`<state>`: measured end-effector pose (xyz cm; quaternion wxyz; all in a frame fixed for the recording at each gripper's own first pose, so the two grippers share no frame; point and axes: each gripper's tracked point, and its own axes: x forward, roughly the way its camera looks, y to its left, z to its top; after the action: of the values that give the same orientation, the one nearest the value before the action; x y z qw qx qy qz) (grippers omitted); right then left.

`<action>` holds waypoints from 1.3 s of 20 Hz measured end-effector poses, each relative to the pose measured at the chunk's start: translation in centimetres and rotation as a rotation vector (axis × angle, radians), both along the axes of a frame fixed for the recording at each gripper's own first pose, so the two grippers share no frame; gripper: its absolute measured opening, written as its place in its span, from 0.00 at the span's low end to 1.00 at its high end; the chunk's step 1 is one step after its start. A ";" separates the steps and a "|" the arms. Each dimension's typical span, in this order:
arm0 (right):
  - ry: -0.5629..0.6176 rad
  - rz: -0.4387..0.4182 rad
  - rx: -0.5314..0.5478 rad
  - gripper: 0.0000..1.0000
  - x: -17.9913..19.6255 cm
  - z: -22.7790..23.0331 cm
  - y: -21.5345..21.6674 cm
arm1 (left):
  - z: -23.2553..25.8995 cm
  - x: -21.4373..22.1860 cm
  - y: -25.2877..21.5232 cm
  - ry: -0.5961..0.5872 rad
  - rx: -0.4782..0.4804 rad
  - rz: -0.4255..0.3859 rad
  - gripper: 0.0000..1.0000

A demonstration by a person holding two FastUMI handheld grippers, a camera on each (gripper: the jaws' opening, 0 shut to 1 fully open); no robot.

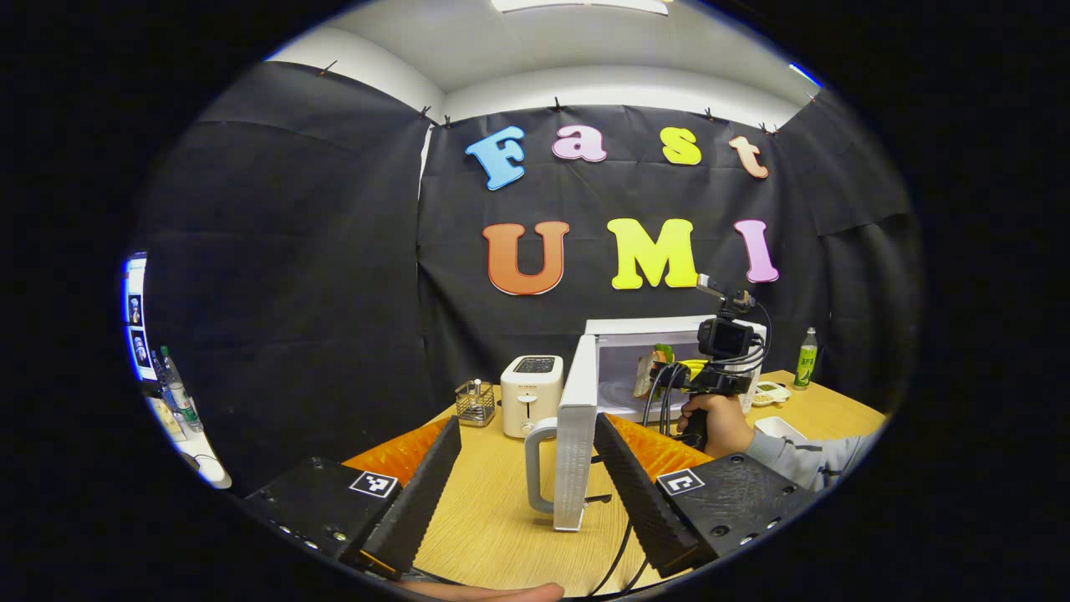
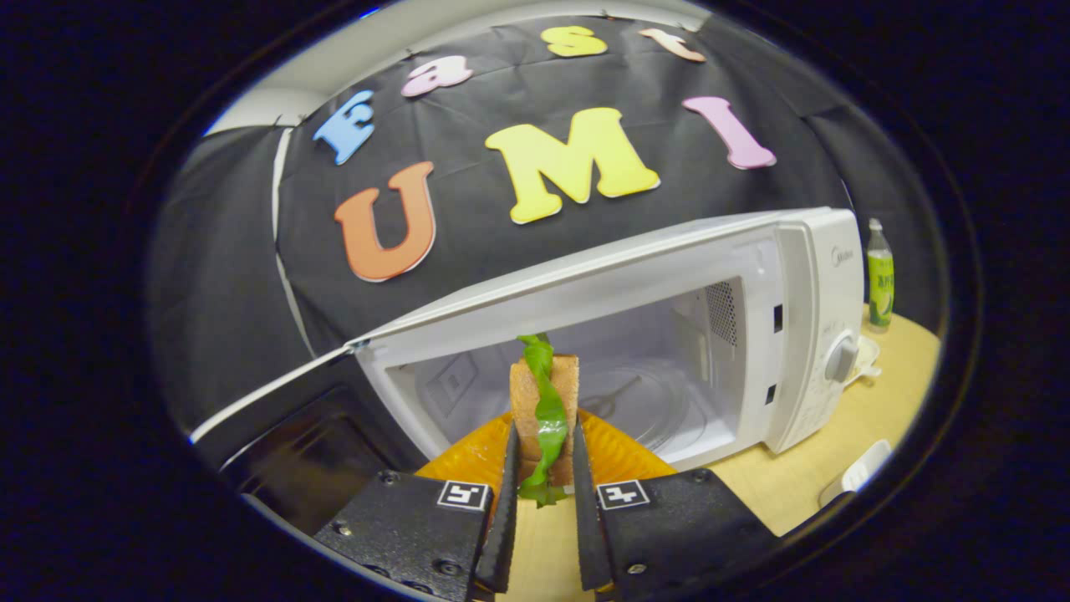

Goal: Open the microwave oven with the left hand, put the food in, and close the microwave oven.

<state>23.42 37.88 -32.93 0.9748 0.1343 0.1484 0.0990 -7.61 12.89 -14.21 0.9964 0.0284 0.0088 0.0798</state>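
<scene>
The white microwave (image 1: pixel 660 328) stands on the wooden table with its door (image 1: pixel 575 418) swung wide open. The door's edge and pale handle (image 1: pixel 535 468) sit between the spread fingers of my left gripper (image 1: pixel 527 422), which is open and not touching them. Farther off, a hand holds my right gripper (image 1: pixel 669 376) at the oven's mouth. That right gripper (image 2: pixel 543 431) is shut on a sandwich (image 2: pixel 528 400) with a green leaf, held upright just in front of the cavity (image 2: pixel 635 393). The glass turntable (image 2: pixel 660 418) inside is bare. The open door (image 2: pixel 292 435) lies to the left.
A white toaster (image 1: pixel 531 393) and a small wire basket (image 1: pixel 475 401) stand left of the microwave. A green bottle (image 1: pixel 805 358) and small dishes (image 1: pixel 769 391) sit to its right. The bottle (image 2: pixel 879 280) and a white dish (image 2: pixel 861 472) also appear beside the control panel.
</scene>
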 end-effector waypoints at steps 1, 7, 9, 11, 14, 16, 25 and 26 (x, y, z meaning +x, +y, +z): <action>0.002 -0.036 0.054 0.34 1.0 0.0 -0.2 | 0.2 0.0 0.2 -0.010 -0.016 0.001 0.97; 0.051 -0.247 0.398 0.30 5.3 -1.9 0.1 | 0.0 1.3 0.6 -0.012 -0.029 0.019 0.95; 0.111 -0.275 0.508 0.31 5.6 -2.7 1.0 | -0.2 1.6 0.5 -0.002 -0.020 0.021 0.95; 0.123 -0.291 0.524 0.37 6.3 -3.2 0.8 | -0.2 1.5 0.5 0.007 -0.008 0.020 0.95; 0.153 -0.289 0.519 0.31 6.4 -4.0 0.7 | -0.1 1.8 1.3 0.011 -0.003 0.038 0.95; 0.189 -0.299 0.519 0.38 6.3 -5.1 0.4 | 0.1 2.0 1.4 0.005 -0.030 0.038 0.95; 0.257 -0.381 0.456 0.55 4.9 -6.6 -2.7 | 0.4 1.4 1.5 0.006 -0.034 0.050 0.95; 0.262 -0.390 0.434 0.65 4.7 -6.6 -3.1 | 0.3 1.1 1.6 0.013 -0.031 0.055 0.95</action>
<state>28.14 34.81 -39.50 0.8966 0.3764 0.2196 -0.0786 -6.54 14.48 -13.92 0.9941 0.0131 0.0173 0.1066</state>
